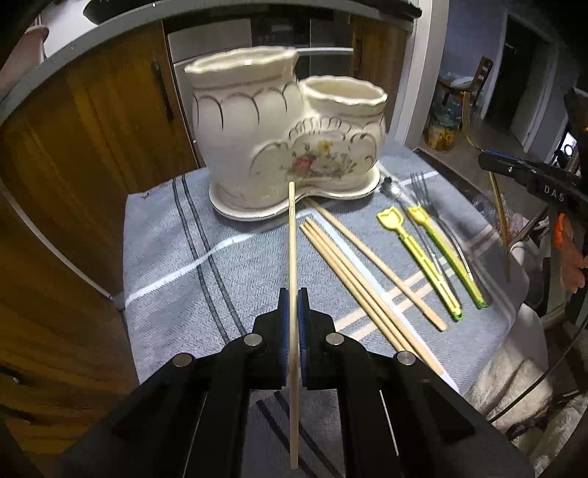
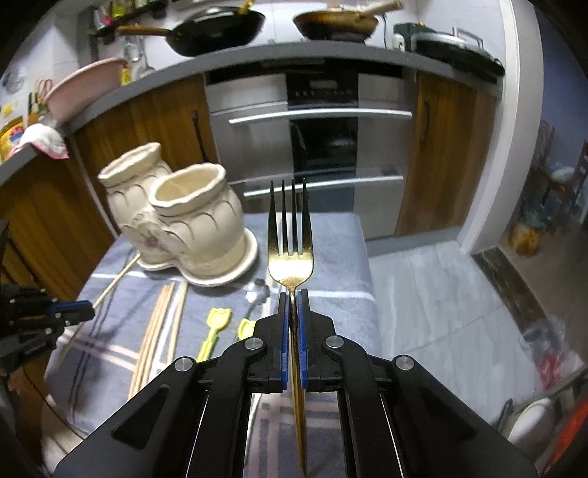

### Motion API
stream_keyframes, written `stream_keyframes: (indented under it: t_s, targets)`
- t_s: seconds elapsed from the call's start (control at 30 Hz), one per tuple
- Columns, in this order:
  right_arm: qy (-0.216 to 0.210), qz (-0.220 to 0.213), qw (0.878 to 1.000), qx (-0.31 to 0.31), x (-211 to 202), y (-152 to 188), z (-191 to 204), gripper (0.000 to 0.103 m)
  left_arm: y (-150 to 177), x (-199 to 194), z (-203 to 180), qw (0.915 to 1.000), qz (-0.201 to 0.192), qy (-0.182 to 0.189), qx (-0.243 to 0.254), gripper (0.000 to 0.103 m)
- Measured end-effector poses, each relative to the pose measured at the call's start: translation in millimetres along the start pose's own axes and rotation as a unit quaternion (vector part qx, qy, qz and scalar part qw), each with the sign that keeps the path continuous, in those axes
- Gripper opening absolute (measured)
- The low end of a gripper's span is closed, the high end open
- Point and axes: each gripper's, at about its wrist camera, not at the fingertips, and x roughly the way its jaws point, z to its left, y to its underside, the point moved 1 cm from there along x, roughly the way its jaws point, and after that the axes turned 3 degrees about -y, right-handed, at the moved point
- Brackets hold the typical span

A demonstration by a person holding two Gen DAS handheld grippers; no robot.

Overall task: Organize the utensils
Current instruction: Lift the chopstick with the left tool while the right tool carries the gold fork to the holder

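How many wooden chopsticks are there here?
5: one chopstick clamped in the left gripper, three bundled on the cloth, one lone stick beside them. None seem hidden.

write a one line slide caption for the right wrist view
Right gripper shut on a gold fork, tines forward, above the cloth-covered table near the two-cup ceramic holder.

A home kitchen: built-in oven [image 2: 319, 147] at twelve o'clock, wok [image 2: 217, 31] on the counter, wooden cabinets [image 2: 437, 154] either side

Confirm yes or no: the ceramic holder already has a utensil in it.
No. Both cups of the ceramic holder look empty from the left wrist view.
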Motion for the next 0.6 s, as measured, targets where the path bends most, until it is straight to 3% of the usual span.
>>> stream_keyframes:
  t_s: [0.3,0.6]
  targets:
    - [-0.001,-0.075,0.996,-0.039,-34.7,-10.9,20.9,0.005,-5.4,-40.4,-1.5,0.9964,-0.082,-0.009,0.016,0.004]
    - [-0.015,-0.134,0.989,-0.054,-51.5,-41.1,41.7,0.005,-28.7,-75.3,12.1,0.9846,-0.175,0.001,-0.01,0.004]
